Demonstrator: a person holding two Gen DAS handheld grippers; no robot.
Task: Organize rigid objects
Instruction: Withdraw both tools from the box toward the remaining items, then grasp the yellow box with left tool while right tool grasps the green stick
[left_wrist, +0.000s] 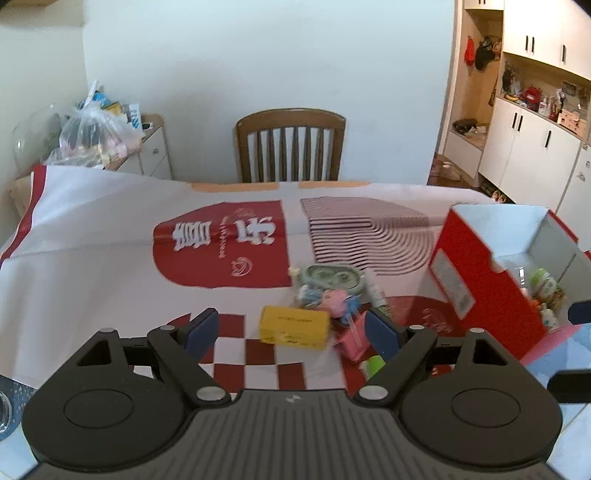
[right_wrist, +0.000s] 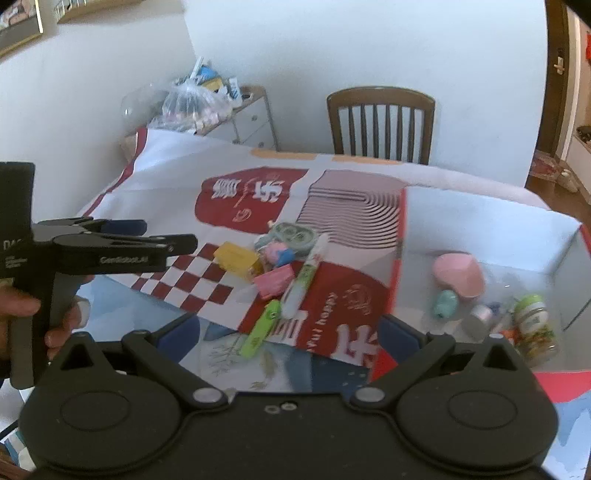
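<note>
So we've got both grippers angled down over the desk (left_wrist: 92, 229), and both sets of fingers are spread wide with nothing in them. The left gripper (left_wrist: 291, 332) hovers over the yellow box (left_wrist: 293, 327) in the small pile. The right gripper (right_wrist: 290, 332) sits nearer the red box (right_wrist: 397, 236), which has a pink lump (right_wrist: 458, 275) and a green bottle (right_wrist: 533, 325) inside. A hand (right_wrist: 70, 317) holds the left tool's handle.

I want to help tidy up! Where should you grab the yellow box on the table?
Grip the yellow rectangular cardboard box across its two short ends, coming from above. Its left end is clear, but the pink packet crowds its right, so probably nudge in carefully.
</note>
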